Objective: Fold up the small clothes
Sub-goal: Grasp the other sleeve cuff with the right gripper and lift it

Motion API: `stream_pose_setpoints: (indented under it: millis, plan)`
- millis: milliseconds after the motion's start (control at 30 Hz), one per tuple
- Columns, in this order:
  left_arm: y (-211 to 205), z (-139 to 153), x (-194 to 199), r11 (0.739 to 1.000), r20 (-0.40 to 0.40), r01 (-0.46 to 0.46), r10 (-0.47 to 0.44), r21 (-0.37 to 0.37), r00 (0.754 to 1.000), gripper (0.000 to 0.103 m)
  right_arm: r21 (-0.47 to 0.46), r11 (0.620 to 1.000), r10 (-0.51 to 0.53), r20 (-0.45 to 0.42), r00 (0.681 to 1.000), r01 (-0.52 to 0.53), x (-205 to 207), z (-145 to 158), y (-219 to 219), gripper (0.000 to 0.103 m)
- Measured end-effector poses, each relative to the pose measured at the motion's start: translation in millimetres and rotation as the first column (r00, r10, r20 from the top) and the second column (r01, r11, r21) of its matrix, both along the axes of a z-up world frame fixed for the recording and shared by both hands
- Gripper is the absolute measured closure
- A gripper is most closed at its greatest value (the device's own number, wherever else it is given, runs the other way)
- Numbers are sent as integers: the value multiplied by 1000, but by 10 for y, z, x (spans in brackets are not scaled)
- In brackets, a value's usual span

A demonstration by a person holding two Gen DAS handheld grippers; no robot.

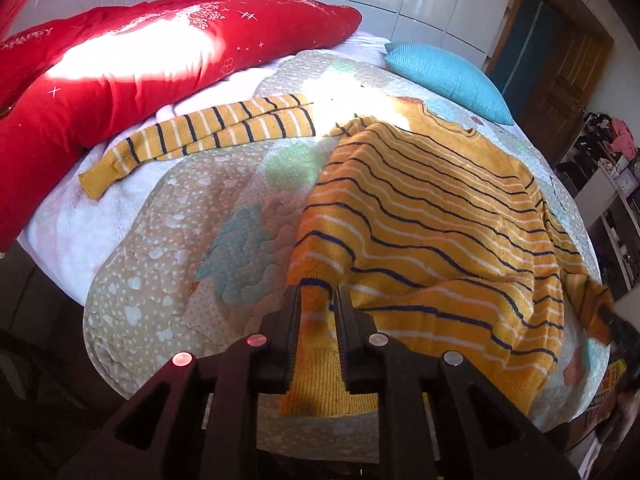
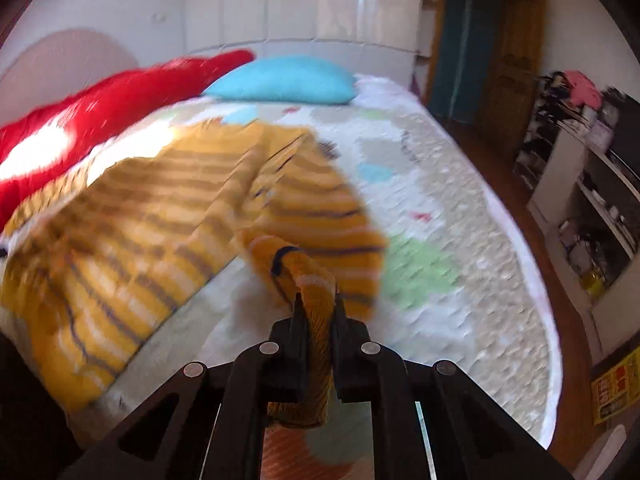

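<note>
1. Left wrist view: the left gripper (image 1: 317, 300) is clamped on the ribbed hem of the yellow striped sweater (image 1: 432, 216), which lies on the quilt (image 1: 168, 248); striped trousers (image 1: 200, 136) lie beside the red pillow (image 1: 100, 68).
2. Right wrist view: the right gripper (image 2: 318, 304) is pinched tight on the sweater's cuff (image 2: 316, 284), lifted above the quilt.

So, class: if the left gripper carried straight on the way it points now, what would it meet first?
The left gripper is shut on the hem of the striped sweater, so more of that sweater lies straight ahead. Beyond it comes the quilt, though depth is hard to judge.
</note>
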State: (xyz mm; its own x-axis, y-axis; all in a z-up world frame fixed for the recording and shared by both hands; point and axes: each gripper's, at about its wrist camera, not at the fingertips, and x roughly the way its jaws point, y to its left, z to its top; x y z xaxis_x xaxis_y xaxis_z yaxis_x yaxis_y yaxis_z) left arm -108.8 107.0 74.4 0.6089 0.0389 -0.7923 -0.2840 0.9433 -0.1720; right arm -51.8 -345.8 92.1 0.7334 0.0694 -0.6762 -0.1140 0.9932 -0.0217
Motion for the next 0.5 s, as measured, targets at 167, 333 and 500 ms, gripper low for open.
stream_pose_setpoints:
  millis: [167, 333, 500]
  plan:
    - [174, 52, 21, 998, 19, -60, 60, 3, 998, 73, 112, 884, -460, 31, 887, 455, 689, 313, -1298, 86]
    - [304, -74, 59, 997, 2, -76, 76, -31, 997, 54, 143, 863, -482, -48, 875, 484, 649, 249, -1402, 49]
    - [326, -328, 167, 993, -31, -39, 35, -110, 999, 43, 320, 936, -104, -138, 985, 143, 250, 12, -370, 37]
